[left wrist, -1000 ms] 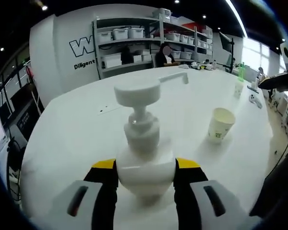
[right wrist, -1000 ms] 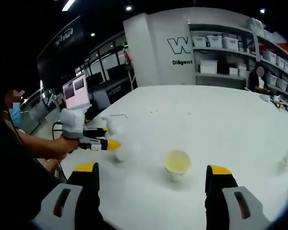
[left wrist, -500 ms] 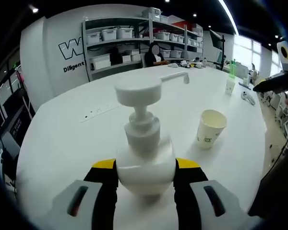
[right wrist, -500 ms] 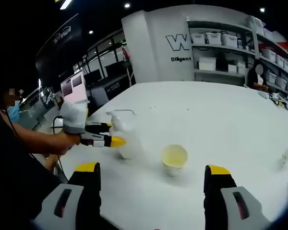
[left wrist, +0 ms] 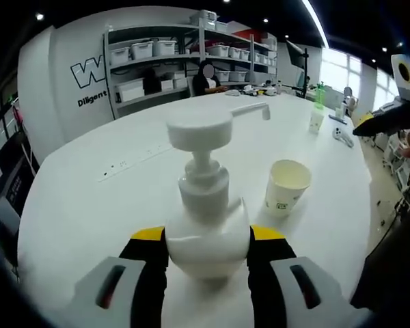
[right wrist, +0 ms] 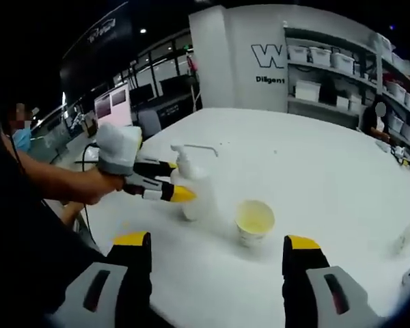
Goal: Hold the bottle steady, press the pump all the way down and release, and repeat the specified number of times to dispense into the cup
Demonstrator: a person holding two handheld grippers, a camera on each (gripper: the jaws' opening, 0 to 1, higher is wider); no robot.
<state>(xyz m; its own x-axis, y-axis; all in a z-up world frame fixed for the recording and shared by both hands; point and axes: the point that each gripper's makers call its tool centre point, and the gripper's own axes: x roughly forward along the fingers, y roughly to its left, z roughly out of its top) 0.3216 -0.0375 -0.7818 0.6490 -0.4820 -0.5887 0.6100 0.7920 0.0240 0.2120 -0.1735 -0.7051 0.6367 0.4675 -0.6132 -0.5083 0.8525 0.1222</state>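
A white pump bottle stands on the white table, its pump head up and its spout pointing away to the right. My left gripper is shut on the bottle's body. A paper cup stands just right of the bottle, under the spout's side. In the right gripper view the bottle and the left gripper sit left of the cup. My right gripper hangs open above the table's near part, apart from both.
Shelves with white bins line the far wall, and a person sits there. Small bottles and items stand at the table's far right. A person's arm holds the left gripper at the table's edge. Monitors stand behind.
The left gripper has carried the bottle closer to the cup. The right gripper has drifted slightly, still open.
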